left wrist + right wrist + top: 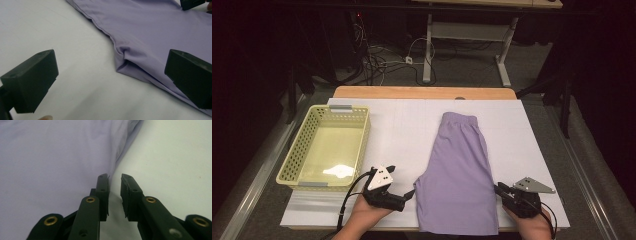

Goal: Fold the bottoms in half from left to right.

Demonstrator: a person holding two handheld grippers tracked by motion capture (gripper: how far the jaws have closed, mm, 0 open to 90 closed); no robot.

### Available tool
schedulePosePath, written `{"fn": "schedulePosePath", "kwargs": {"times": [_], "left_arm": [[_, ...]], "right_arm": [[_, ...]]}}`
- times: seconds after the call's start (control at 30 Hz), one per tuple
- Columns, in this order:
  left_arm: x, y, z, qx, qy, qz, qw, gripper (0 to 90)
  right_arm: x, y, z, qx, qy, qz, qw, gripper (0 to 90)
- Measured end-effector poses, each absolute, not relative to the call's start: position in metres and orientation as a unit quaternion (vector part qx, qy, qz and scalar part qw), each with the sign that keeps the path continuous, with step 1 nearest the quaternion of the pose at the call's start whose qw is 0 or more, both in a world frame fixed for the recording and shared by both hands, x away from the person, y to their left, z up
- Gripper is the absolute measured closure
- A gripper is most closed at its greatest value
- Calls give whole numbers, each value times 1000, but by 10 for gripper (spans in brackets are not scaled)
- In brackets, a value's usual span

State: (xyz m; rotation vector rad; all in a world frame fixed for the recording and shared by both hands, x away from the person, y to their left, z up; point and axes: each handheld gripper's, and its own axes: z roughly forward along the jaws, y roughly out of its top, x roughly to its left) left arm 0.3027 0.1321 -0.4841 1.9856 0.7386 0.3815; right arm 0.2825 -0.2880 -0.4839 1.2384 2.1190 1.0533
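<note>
Shorts (459,170) are being kept flat on the white table (402,130), right of the basket (328,145). Left gripper (110,75) is being held spread wide at their hem corner; right gripper (115,192) is being held nearly closed, with a narrow empty gap, at their right edge.

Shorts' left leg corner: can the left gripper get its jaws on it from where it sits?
Probably yes. The left gripper is open, the shorts corner lies flat just ahead, and bare table lies between.
</note>
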Motion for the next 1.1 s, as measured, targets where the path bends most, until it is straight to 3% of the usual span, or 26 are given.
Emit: {"fn": "schedulePosePath", "kwargs": {"times": [0.37, 1.1], "left_arm": [[303, 136, -487, 806, 296, 144, 491, 0], [302, 138, -487, 805, 279, 140, 505, 0]], "right_arm": [[299, -275, -479, 441, 775, 389, 232, 764], [374, -266, -460, 457, 770, 369, 248, 814]]}}
